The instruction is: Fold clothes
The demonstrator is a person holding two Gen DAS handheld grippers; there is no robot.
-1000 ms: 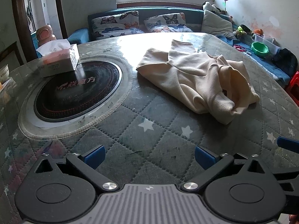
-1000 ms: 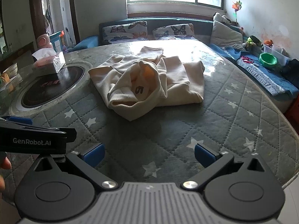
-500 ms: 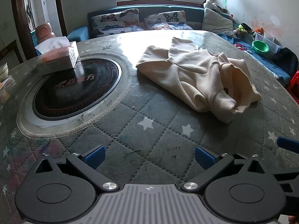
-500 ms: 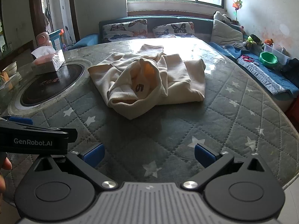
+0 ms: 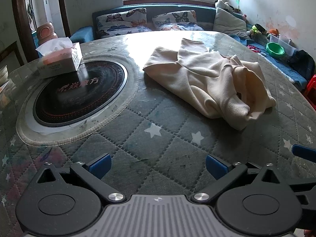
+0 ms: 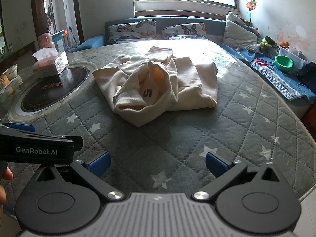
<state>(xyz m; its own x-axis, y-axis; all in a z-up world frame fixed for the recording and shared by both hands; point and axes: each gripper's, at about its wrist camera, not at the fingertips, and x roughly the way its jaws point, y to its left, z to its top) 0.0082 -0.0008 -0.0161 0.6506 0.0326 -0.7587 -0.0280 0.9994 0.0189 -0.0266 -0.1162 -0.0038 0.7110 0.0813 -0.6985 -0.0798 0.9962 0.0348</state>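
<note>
A cream sweatshirt (image 5: 209, 83) lies rumpled on the quilted grey table cover (image 5: 150, 138), right of the round black hotplate. In the right wrist view the same sweatshirt (image 6: 158, 86) sits straight ahead, its hem turned up so an inner label with a "5" shows. My left gripper (image 5: 157, 165) is open over bare cover, well short of the garment and left of it. My right gripper (image 6: 157, 163) is open too, with nothing between its blue pads, a stretch of cover away from the sweatshirt's near edge. The left gripper's body (image 6: 37, 148) shows at the right wrist view's left edge.
A tissue box (image 5: 59, 60) rests on the rim of the hotplate (image 5: 79, 92). A bowl (image 6: 9, 71) stands at the far left. Behind the table is a sofa with butterfly pillows (image 6: 136, 30); a green bowl (image 6: 284, 63) and clutter lie on the bench at right.
Both grippers have eased back a little and lifted slightly, so the sweatshirt sits a bit lower and farther in each view. The garment itself has not moved.
</note>
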